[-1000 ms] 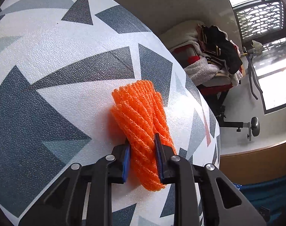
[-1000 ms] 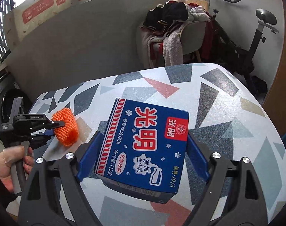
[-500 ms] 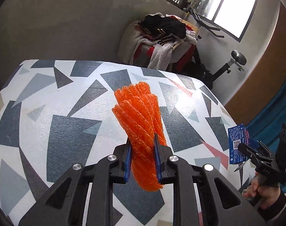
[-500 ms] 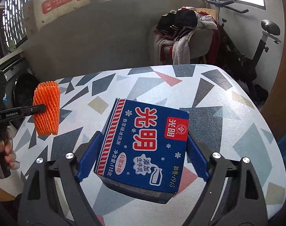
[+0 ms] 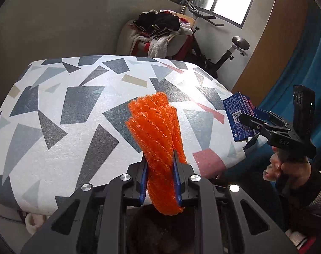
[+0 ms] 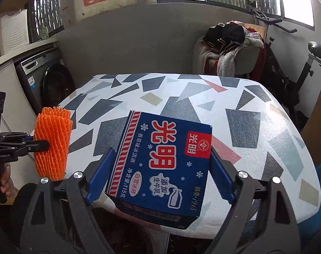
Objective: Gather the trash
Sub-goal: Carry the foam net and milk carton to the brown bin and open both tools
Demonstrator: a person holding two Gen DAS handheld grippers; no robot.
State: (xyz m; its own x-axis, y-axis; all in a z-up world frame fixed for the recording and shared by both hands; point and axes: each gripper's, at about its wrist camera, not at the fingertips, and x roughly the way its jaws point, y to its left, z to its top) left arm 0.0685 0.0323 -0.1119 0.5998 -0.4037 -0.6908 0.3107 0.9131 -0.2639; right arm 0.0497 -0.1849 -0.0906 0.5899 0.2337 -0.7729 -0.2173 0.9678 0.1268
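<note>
My left gripper (image 5: 159,165) is shut on an orange foam fruit net (image 5: 156,131) and holds it in the air at the table's near edge. The net also shows at the left of the right wrist view (image 6: 51,144). My right gripper (image 6: 160,169) is shut on a blue ice cream carton (image 6: 162,163) with red and white Chinese lettering, lifted above the table's front edge. The carton (image 5: 238,118) and right gripper (image 5: 255,124) show at the right of the left wrist view.
The table (image 5: 75,110) has a white cover with grey, red and tan shapes. Behind it stand a chair piled with clothes (image 6: 228,48) and an exercise bike (image 6: 304,67). A washing machine (image 6: 48,78) stands at the left. Something dark lies below the table's near edge (image 5: 160,228).
Both grippers have pulled back from the table and lifted with their loads. The net has risen off the table surface and now hangs over the near edge.
</note>
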